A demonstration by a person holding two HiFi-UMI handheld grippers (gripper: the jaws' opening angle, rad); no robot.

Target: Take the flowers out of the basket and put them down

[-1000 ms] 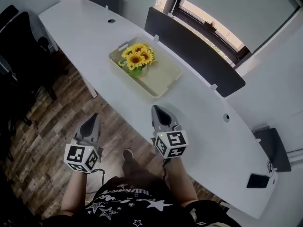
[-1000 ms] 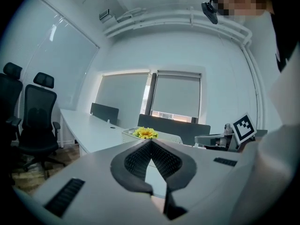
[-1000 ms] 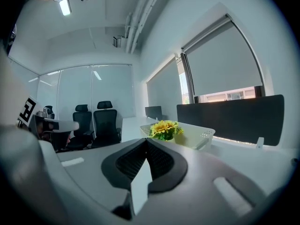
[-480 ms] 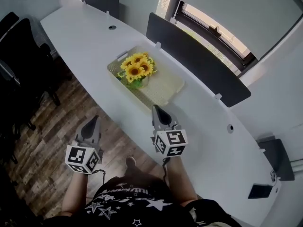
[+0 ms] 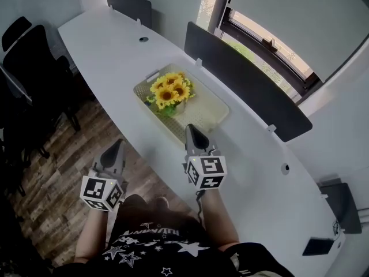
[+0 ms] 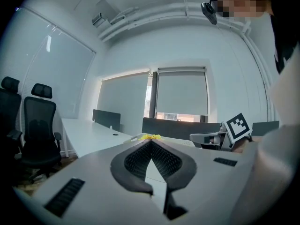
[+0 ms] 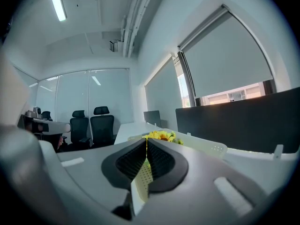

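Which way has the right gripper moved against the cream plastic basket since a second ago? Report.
Yes. The right gripper has advanced toward the cream plastic basket; its tip now overlaps the near rim.

Table (image 5: 109, 51): white top, smooth, matt, faint sheen under the window light.
Basket (image 5: 203, 112): cream plastic, matt, walls and base pierced with fine holes.
Flowers (image 5: 171, 90): yellow petals, green leaves, matt; real or artificial cannot be told.
Floor (image 5: 63, 172), near left: wood planks, brown, grained, low gloss.
Chairs (image 5: 34, 56), far left: black, matt, mesh-like backs.
Partition (image 5: 242, 77), far edge: dark grey, matt, cloth-like face.
Blind (image 5: 300, 16): grey, matt, smooth.
Left gripper (image 5: 119, 145) and right gripper (image 5: 191, 130): grey plastic shells, smooth, matt; jaw pads black, finely ribbed, rubber-like; marker cubes (image 5: 206, 172) printed black on white, matt.
Shirt (image 5: 155, 244): black cloth, white printed stars.
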